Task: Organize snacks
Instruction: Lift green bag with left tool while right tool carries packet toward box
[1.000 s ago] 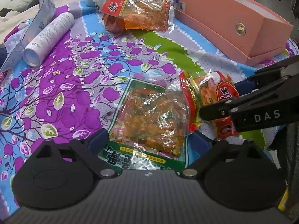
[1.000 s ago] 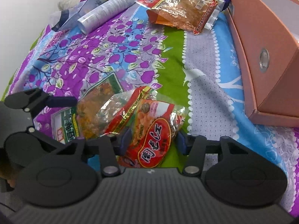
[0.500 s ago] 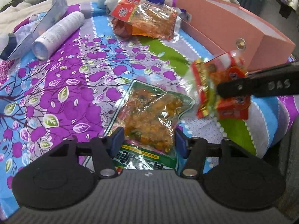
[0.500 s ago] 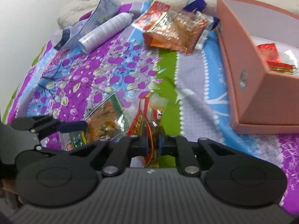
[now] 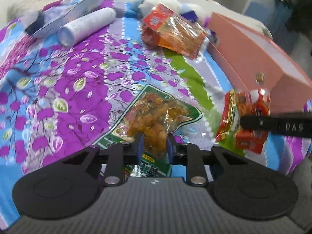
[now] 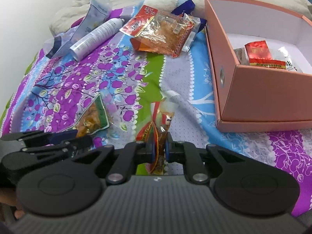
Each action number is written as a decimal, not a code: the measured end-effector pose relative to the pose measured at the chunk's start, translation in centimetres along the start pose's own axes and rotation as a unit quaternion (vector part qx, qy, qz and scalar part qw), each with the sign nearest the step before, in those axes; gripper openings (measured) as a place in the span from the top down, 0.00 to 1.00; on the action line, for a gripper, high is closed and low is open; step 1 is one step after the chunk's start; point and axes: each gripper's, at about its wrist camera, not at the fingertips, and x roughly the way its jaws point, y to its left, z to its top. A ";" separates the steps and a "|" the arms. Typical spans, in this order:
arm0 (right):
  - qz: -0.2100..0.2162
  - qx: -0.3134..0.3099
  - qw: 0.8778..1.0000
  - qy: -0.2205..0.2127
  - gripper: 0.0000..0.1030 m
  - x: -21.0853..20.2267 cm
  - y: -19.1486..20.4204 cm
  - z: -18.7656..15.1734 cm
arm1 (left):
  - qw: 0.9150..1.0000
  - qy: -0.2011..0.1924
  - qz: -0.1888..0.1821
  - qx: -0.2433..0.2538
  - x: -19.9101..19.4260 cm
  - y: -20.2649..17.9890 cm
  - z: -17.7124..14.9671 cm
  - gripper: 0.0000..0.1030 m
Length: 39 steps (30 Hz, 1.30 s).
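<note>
A green snack pack (image 5: 156, 115) of orange pieces lies on the flowered bedspread. My left gripper (image 5: 155, 148) has its jaws closing on the pack's near end, and the blue pads press the bunched film. In the right wrist view the left gripper (image 6: 74, 138) and the green pack (image 6: 91, 120) sit at the lower left. My right gripper (image 6: 159, 150) is shut on a red snack pack (image 6: 161, 124), held edge-up above the spread. From the left wrist view, that red pack (image 5: 245, 117) hangs at the right under a black finger (image 5: 273, 125), near the pink box (image 5: 253, 58).
The open pink box (image 6: 253, 97) at the right holds red packets (image 6: 257, 52). At the back lie a large orange snack pack (image 6: 161, 35), a white spray can (image 6: 97, 37), a pale pouch (image 6: 97, 9) and a plush toy (image 6: 165, 0). The bed edge runs along the near right.
The left jaws have narrowed from wide apart to pinching the green pack. The right jaws closed on the red pack and lifted it off the spread toward the pink box.
</note>
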 end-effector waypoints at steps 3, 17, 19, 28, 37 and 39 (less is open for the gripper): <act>0.002 -0.004 1.000 -0.004 0.87 -0.5 0.2 0.1 | 1.000 -0.009 0.002 -0.028 -0.9 -0.1 0.0 0.78; 0.018 0.014 0.999 -0.032 0.88 -4.4 0.1 0.1 | 0.993 -0.033 0.019 -0.113 -5.5 1.2 0.5 0.85; 0.016 0.011 0.999 -0.037 0.88 -5.1 0.1 0.0 | 0.992 -0.031 0.017 -0.124 -6.0 1.2 0.3 0.85; 0.010 0.017 0.998 -0.062 0.88 -8.4 -0.6 0.0 | 0.992 -0.055 -0.001 -0.117 -9.0 -1.0 0.8 0.86; 0.012 0.021 0.995 -0.093 0.88 -11.5 -0.4 0.4 | 0.991 -0.081 -0.020 -0.100 -11.9 -5.0 2.9 0.86; 0.014 0.025 0.995 -0.100 0.88 -12.2 -0.4 0.7 | 0.991 -0.087 -0.028 -0.098 -12.5 -5.8 3.3 0.86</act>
